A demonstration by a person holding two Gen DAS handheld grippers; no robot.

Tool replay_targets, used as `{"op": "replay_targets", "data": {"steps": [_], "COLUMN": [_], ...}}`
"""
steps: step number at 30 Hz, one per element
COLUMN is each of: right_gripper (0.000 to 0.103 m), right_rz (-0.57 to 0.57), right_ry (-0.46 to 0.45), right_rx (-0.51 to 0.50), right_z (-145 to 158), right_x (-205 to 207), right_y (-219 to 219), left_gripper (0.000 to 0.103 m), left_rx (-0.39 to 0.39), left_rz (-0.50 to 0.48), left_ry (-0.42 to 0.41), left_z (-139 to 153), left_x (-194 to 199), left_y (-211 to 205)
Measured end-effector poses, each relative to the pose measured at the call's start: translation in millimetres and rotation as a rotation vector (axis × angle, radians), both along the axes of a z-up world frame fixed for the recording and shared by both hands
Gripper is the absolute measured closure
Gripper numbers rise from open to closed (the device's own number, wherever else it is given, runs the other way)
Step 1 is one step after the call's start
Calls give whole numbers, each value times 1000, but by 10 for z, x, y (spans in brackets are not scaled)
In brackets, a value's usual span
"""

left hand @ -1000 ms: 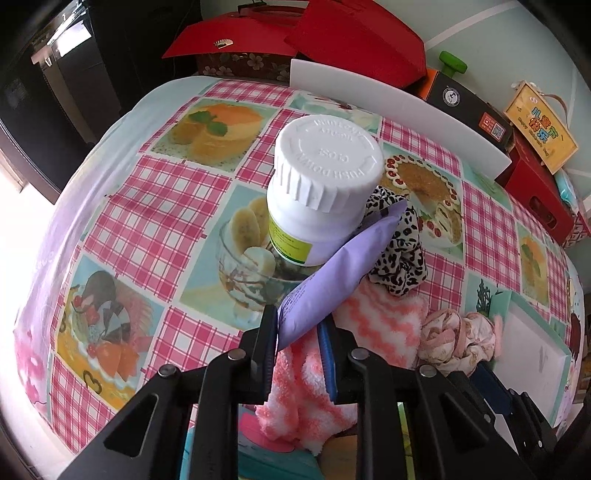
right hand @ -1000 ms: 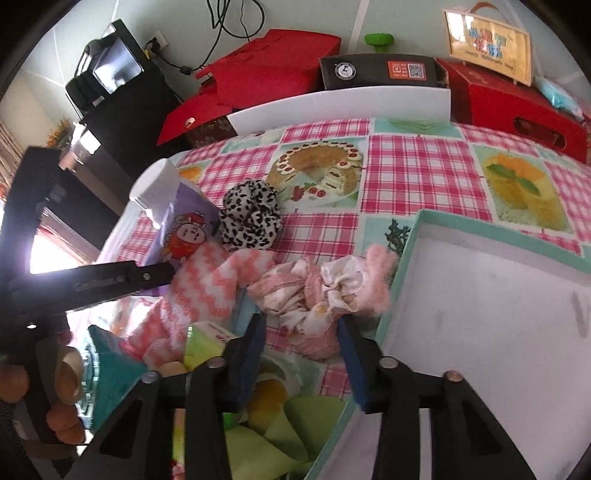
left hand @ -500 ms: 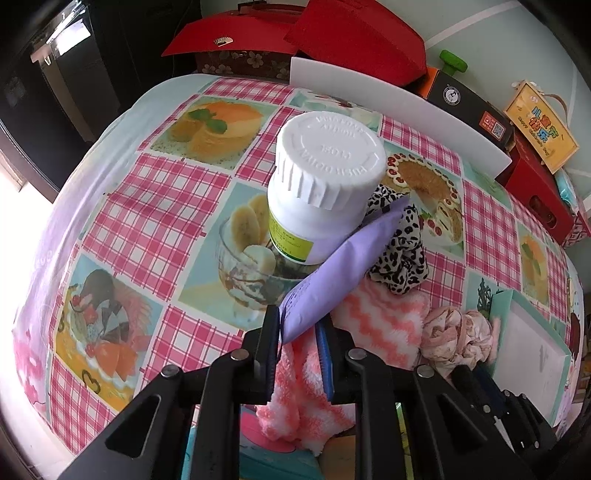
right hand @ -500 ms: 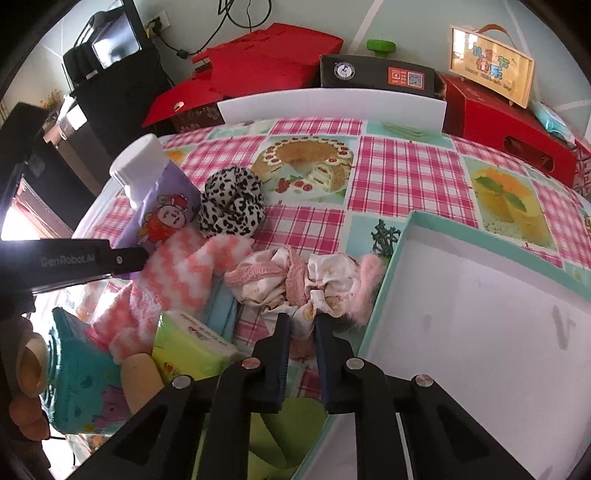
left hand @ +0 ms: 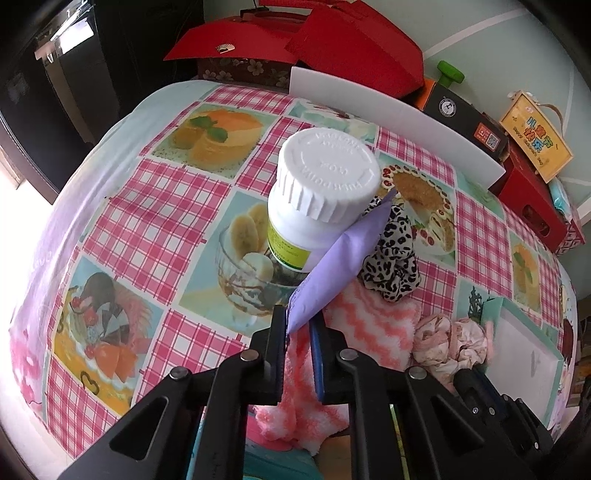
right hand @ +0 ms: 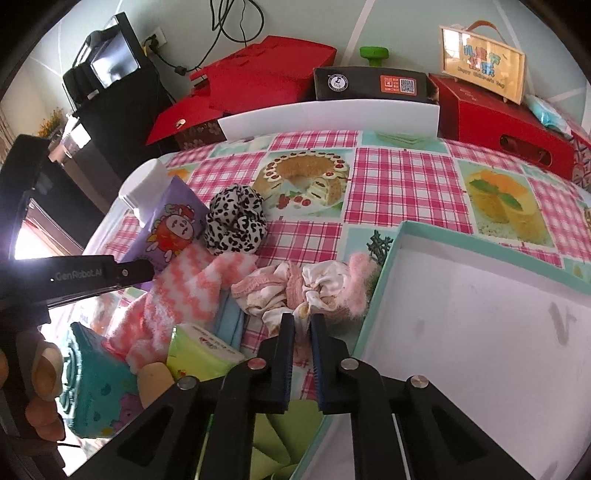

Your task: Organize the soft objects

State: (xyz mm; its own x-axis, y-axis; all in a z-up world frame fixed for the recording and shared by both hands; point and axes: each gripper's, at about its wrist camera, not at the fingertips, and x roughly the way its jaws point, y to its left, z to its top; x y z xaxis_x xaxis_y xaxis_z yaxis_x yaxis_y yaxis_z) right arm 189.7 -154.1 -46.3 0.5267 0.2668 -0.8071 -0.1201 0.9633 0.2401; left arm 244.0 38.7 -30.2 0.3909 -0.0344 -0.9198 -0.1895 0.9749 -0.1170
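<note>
Left wrist | left tongs (left hand: 298, 325) closing, pinching purple pouch (left hand: 340, 260) | pouch leans up-right, against bottle (left hand: 317, 199)

Bright daylight glares from the left; fisheye edges curve, dark-cornered, sharp.

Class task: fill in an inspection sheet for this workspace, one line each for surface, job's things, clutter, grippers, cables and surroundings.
Surface: checked dessert-print tablecloth.
Job's things: leopard scrunchie, pink zigzag sock, pink-and-cream scrunchie, open teal box.
Clutter: white pill bottle, tissue pack.
Grippers: left gripper closing on purple pouch; right gripper closing on the pink-and-cream scrunchie.
Cables: black cord on wall.
Surroundings: red boxes behind.
</note>
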Motion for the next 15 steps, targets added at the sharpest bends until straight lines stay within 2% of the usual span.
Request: {"op": "replay_targets", "data": {"steps": [7,15], "right_gripper": [99,100], "right_rz": [-4,-9], "right_ry": [-12,-31], "right_rx": [6,12], "right_z": [46,99], "right_x": [-17,-45], "right_y": [-10,-34], "left_gripper": [92,92], "left_rx": [-8,-12], "left_rz": [1,1], "left_ry": [-17,-35], "left_z": [52,106], "left_x": [-27,-44], "left_y": [17,30]}}
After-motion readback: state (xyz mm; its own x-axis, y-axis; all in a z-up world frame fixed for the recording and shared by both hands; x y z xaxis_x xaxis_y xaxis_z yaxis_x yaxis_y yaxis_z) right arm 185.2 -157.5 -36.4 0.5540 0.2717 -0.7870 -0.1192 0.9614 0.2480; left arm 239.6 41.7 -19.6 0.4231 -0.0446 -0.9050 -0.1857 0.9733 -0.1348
